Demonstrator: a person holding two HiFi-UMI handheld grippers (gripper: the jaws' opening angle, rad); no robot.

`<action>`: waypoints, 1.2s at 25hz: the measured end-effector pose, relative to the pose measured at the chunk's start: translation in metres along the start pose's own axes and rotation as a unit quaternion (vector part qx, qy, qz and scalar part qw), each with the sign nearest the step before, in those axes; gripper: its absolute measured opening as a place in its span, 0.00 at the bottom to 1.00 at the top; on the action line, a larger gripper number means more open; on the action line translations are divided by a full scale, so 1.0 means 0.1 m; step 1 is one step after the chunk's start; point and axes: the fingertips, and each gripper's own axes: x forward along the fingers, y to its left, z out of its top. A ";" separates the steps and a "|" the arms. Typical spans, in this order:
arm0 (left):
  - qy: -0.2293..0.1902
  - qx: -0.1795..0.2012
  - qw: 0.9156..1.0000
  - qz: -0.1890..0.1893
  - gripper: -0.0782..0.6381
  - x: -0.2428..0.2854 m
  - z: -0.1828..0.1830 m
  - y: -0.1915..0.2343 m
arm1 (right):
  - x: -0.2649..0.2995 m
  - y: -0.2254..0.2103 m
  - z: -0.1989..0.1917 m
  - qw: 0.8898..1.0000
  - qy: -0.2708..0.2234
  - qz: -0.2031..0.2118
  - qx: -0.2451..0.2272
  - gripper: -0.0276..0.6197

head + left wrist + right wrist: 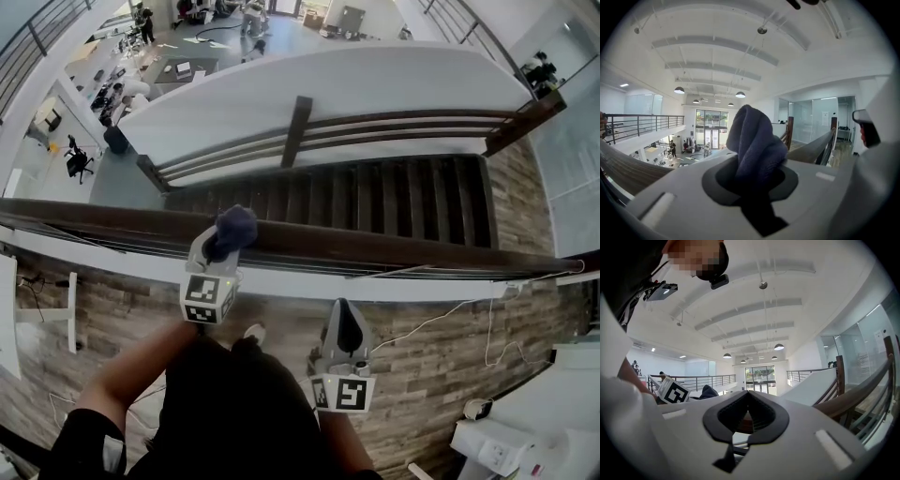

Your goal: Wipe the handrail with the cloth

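Left hand-held gripper (pixel 217 249) clamps the cloth (pixel 235 227) over the handrail (pixel 403 249), seemingly mid-wipe, needing a firm slide along it next; right hand-held gripper (pixel 345 317), closed empty, hangs near it.

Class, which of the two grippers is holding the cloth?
The left gripper: a dark blue cloth is bunched between its jaws at the handrail; the right gripper holds nothing.

The long dark wooden handrail (pixel 394 248) is seen steeply from above by the head view and, closely and level, by the 2 gripper views.
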 end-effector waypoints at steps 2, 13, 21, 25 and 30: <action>0.001 -0.001 1.000 -0.010 0.21 0.04 0.00 -0.13 | -0.01 -0.03 -0.02 1.000 0.001 -0.002 0.001 0.05; 0.001 -0.018 0.998 -0.066 0.21 0.22 0.00 -0.71 | 0.02 -0.11 0.07 1.000 -0.004 -0.013 0.012 0.05; 0.007 -0.031 0.994 -0.102 0.21 0.36 0.01 -1.15 | -0.11 -0.22 0.08 0.999 -0.005 -0.029 0.015 0.05; 0.011 -0.027 0.993 -0.117 0.21 0.39 0.01 -1.27 | -0.16 -0.22 0.13 0.999 -0.010 -0.032 0.014 0.05; -0.006 -0.013 0.992 -0.122 0.21 0.32 0.05 -1.31 | -0.24 -0.26 0.14 0.999 -0.009 -0.036 0.009 0.05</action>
